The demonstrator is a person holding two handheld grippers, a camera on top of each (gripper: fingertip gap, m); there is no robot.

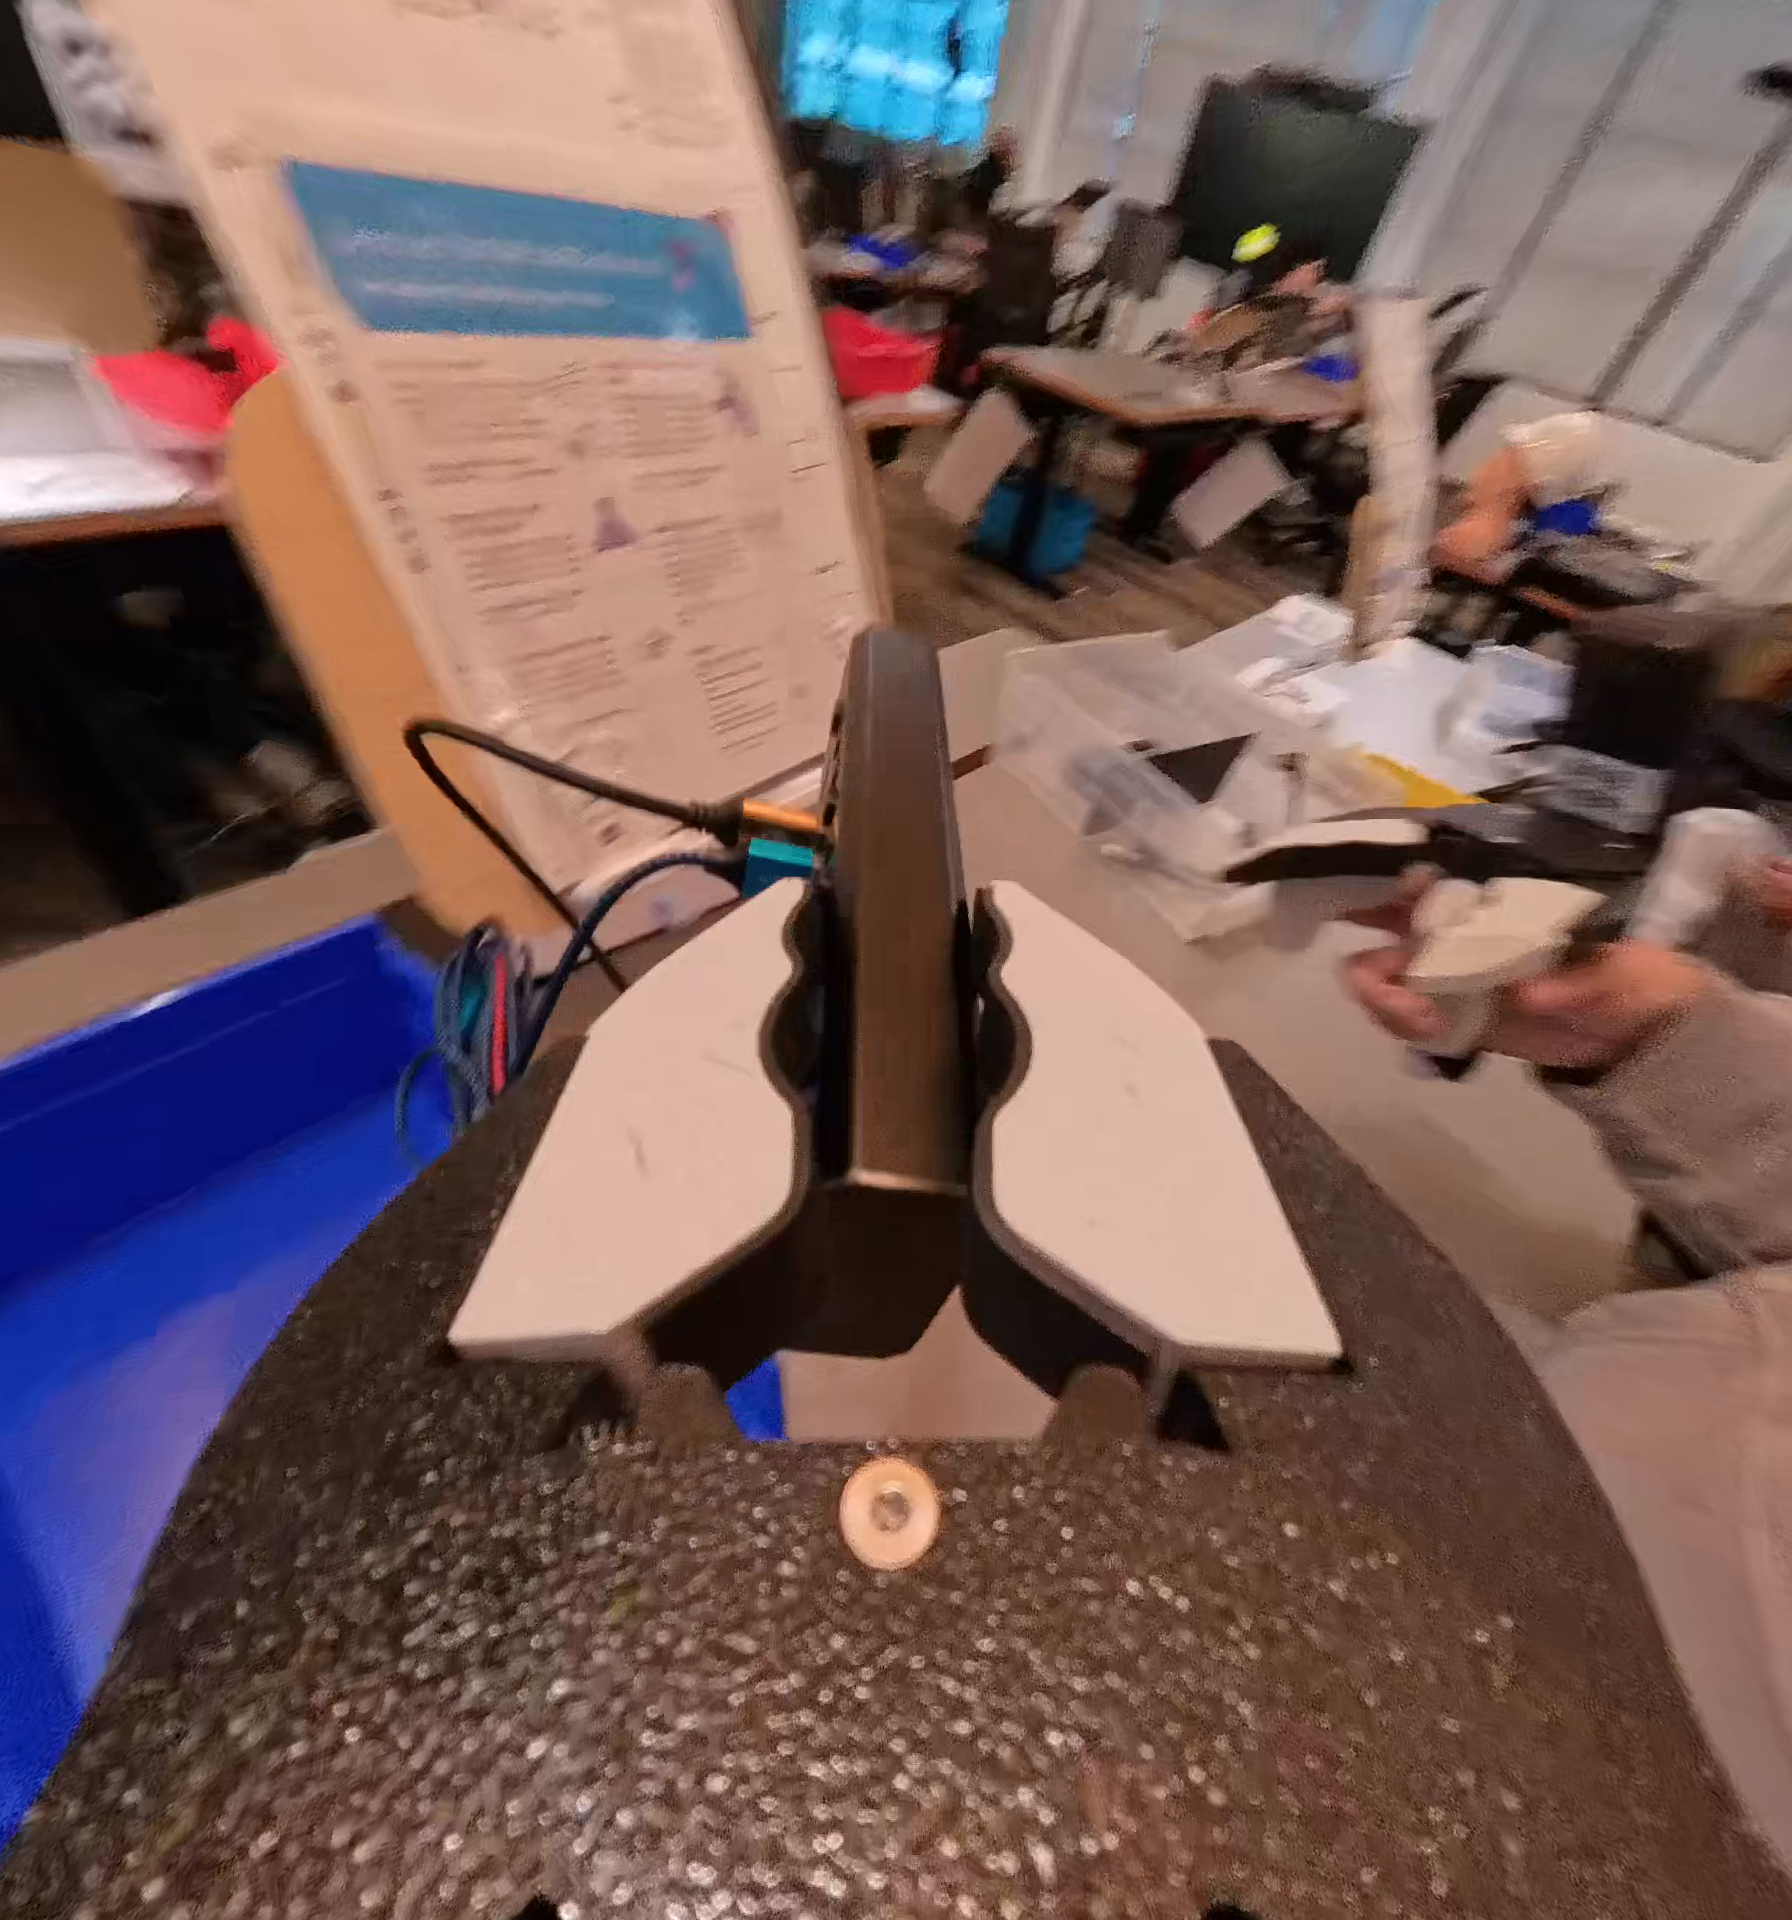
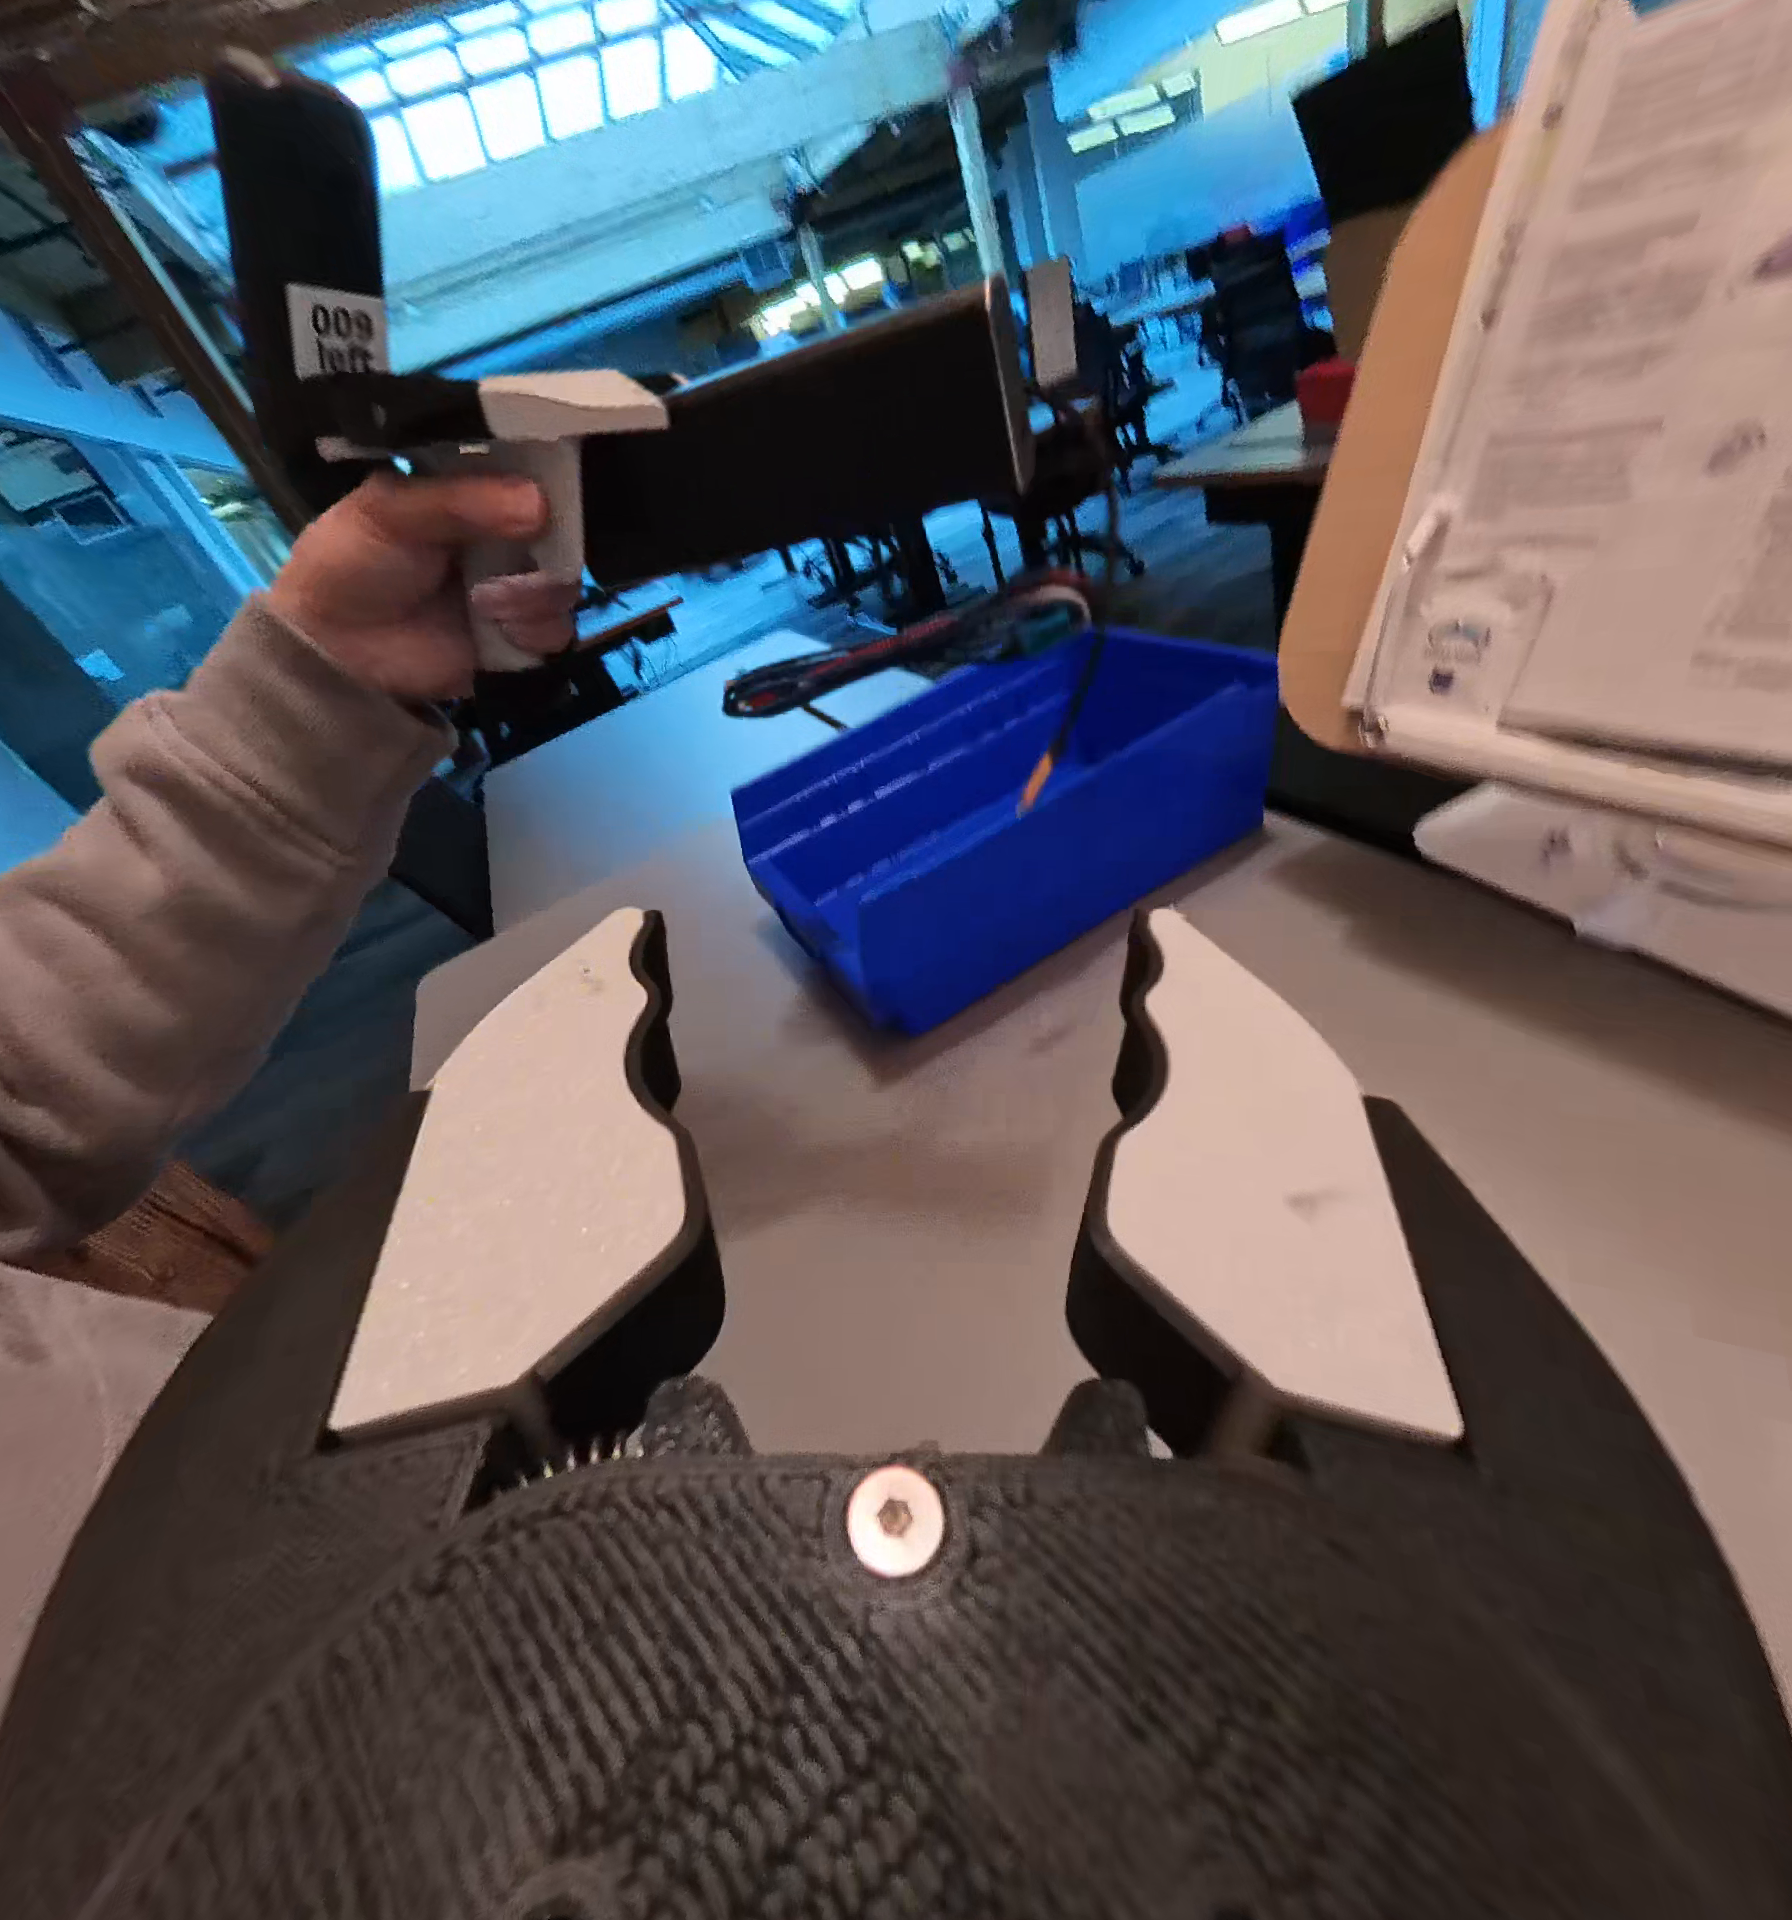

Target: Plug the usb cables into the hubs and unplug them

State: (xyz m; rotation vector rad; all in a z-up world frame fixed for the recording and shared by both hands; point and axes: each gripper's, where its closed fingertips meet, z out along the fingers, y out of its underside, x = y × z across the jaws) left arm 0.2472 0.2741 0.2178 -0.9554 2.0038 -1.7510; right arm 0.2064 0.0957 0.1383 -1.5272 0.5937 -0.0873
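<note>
My left gripper [image 1: 892,904] is shut on a dark flat hub [image 1: 897,935], held on edge above the table. An orange plug [image 1: 780,818] on a black cable and a teal plug [image 1: 773,865] on a blue cable sit in the hub's left side. In the right wrist view the hub [image 2: 798,457] is held high at the upper left, and an orange cable end [image 2: 1035,787] dangles over the blue bin [image 2: 1027,914]. My right gripper [image 2: 897,935] is open and empty over the grey table [image 2: 1391,1143]. It also shows in the left wrist view [image 1: 1391,862], off to the right.
The blue bin [image 1: 144,1143] lies low to the left. A bundle of cables [image 1: 476,1018] lies behind it. A cardboard board with paper sheets [image 1: 559,468] stands at the table's back. Clear plastic packaging and papers [image 1: 1235,748] lie to the right.
</note>
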